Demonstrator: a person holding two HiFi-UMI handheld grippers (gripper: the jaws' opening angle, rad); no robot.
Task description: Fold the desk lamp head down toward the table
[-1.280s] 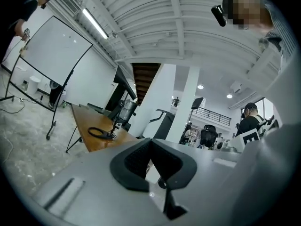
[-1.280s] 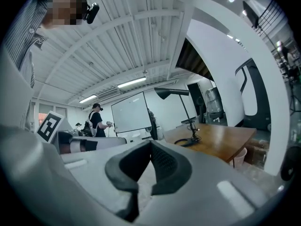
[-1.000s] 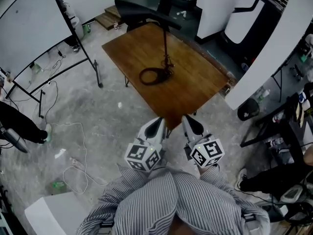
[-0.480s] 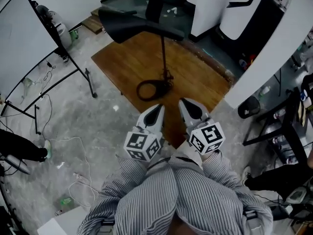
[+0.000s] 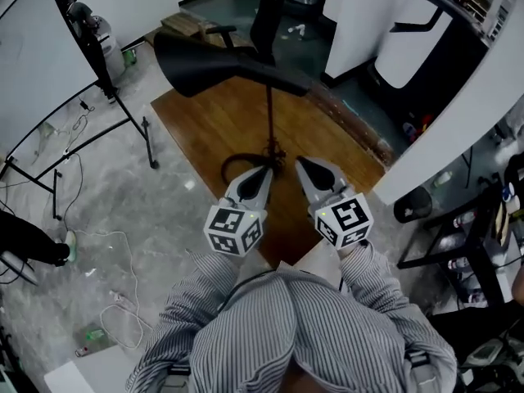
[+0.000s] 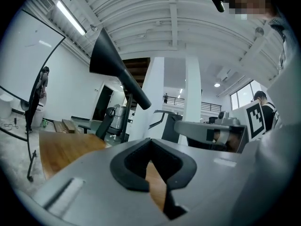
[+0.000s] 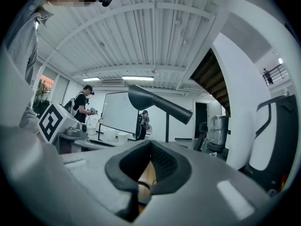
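A black desk lamp stands on the wooden table. Its cone head is raised on a thin upright stem above a ring base. My left gripper and right gripper are side by side over the table's near corner, both shut and empty, just short of the base. In the left gripper view the lamp head rises above the shut gripper. The lamp head and stem also show in the right gripper view, beyond the shut gripper.
A whiteboard on a wheeled stand is to the table's left. An office chair sits behind the table. A treadmill and a white pillar are to the right. Cables lie on the concrete floor.
Both grippers have moved forward from off the table's corner to over it, close to the lamp base. The lamp looks nearer and larger. Both stay shut.
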